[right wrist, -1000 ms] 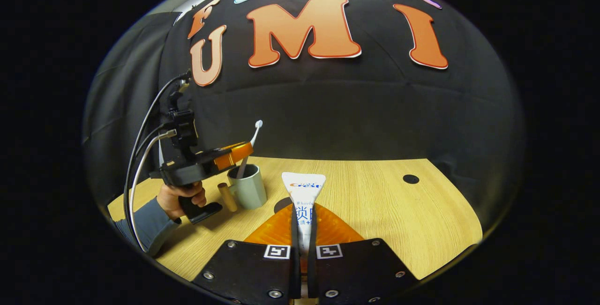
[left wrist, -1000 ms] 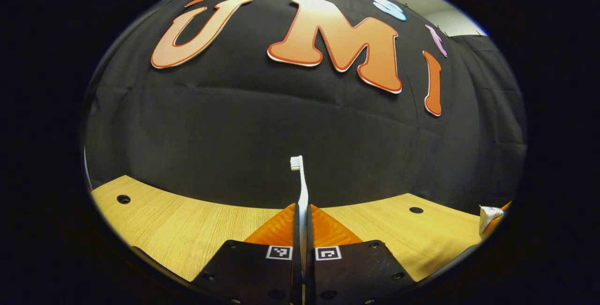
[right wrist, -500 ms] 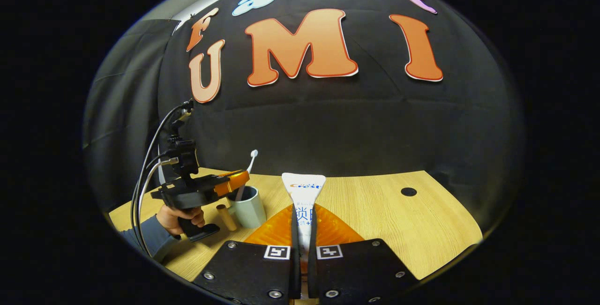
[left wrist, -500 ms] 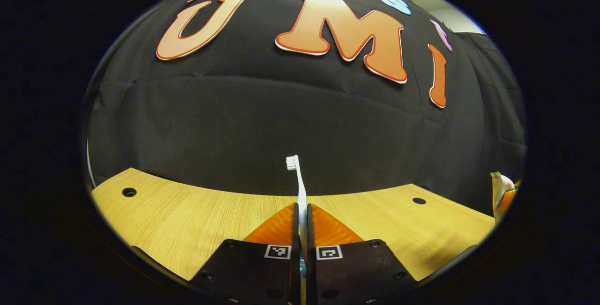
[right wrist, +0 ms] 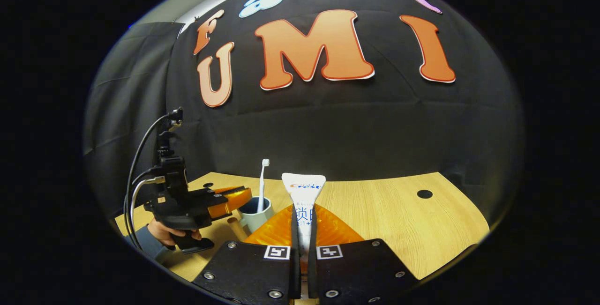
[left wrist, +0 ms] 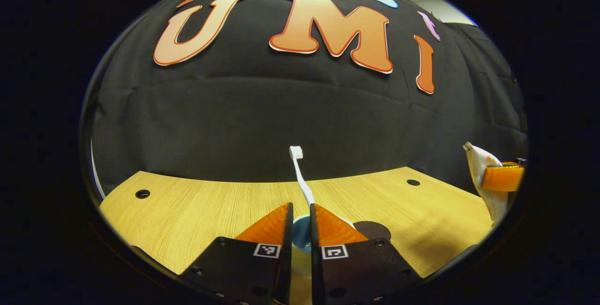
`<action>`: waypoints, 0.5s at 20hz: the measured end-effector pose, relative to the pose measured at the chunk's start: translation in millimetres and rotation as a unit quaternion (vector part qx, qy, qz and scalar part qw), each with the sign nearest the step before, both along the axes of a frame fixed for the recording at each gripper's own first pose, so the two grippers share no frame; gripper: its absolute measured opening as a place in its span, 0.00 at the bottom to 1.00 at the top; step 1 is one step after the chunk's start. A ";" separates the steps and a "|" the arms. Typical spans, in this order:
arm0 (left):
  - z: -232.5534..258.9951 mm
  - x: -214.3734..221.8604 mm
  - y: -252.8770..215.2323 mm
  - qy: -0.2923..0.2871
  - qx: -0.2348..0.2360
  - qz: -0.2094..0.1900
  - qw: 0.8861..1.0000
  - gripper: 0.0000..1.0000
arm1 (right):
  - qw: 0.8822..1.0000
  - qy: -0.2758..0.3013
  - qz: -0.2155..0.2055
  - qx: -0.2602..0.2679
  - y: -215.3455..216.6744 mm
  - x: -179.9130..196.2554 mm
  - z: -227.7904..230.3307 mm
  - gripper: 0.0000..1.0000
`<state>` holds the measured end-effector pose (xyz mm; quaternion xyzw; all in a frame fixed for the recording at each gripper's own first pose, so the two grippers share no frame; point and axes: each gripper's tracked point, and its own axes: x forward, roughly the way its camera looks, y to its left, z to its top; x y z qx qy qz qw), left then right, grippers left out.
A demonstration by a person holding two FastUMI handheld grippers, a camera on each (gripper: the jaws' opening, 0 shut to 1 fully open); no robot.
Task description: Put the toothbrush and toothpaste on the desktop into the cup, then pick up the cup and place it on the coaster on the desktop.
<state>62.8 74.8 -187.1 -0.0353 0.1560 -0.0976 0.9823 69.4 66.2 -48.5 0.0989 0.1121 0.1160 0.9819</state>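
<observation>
The left claw (left wrist: 300, 216) is hanging released just above the cup (right wrist: 255, 212) on the desk (right wrist: 398, 230), where the toothbrush (right wrist: 262, 185) is standing bristles up. The right claw (right wrist: 302, 220) is gripping the toothpaste (right wrist: 303, 192) beside it.

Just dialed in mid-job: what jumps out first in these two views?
The toothbrush stands upright in the cup at the table's left, with the left tool open beside the rim. Front and centre in the right gripper view, the right tool is clamped on the toothpaste, held above the table.
</observation>
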 end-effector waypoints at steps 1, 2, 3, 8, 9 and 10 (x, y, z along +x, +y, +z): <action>2.1 -6.8 2.0 0.001 0.000 -0.002 1.000 0.22 | 1.000 -0.006 0.003 0.002 4.2 0.8 3.1 0.06; 3.9 -14.5 4.5 -0.001 0.002 -0.001 1.000 0.22 | 1.000 -0.013 0.007 0.006 8.2 3.0 7.7 0.06; 6.9 -22.6 6.8 -0.001 0.008 -0.003 1.000 0.22 | 1.000 -0.020 0.009 0.010 12.9 4.8 11.5 0.06; 11.1 -67.8 7.1 0.020 0.041 -0.020 0.999 0.72 | 0.997 -0.062 0.023 0.037 32.8 20.4 35.3 0.06; 11.0 -74.9 9.1 0.017 0.055 -0.017 0.998 0.88 | 0.996 -0.073 0.022 0.041 35.1 23.8 41.0 0.06; 11.7 -84.3 9.6 0.014 0.063 -0.017 0.998 0.94 | 0.995 -0.082 0.022 0.044 37.0 27.1 44.8 0.06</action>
